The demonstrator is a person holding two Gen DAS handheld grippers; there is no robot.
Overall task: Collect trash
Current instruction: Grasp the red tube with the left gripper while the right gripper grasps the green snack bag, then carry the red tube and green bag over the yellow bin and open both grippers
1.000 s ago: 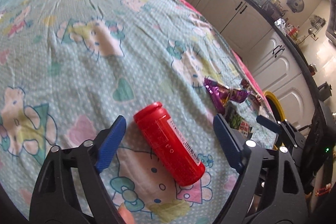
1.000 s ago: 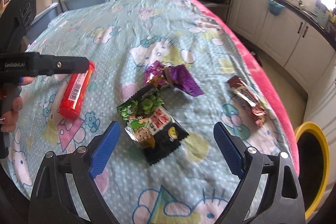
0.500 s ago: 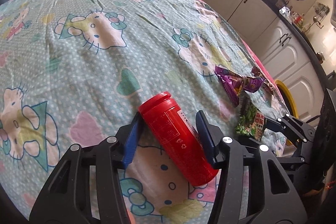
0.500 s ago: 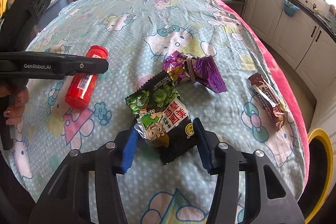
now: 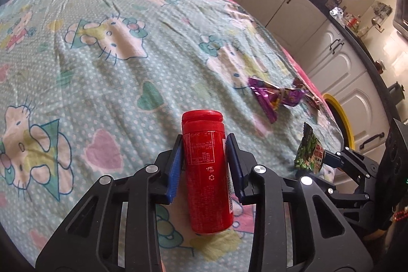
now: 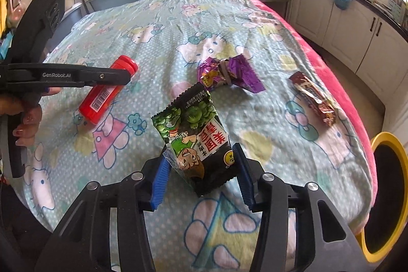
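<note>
The canister (image 5: 207, 170) sits between the left tongs (image 5: 204, 152), lifted off the desk (image 5: 102, 68). The snack packet (image 6: 196, 142) stands between the right tongs (image 6: 200, 159). Beyond the right tongs lies a crumpled wrapper (image 6: 229, 73); to their right lies a bar wrapper (image 6: 315, 98), near the desk's edge, with a bin (image 6: 387, 195) below.

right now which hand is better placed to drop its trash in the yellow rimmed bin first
Right. The yellow-rimmed bin sits past the table edge on the right gripper side, which grips the green snack packet. The left gripper, closed on the red bottle, is farther across the table.
</note>
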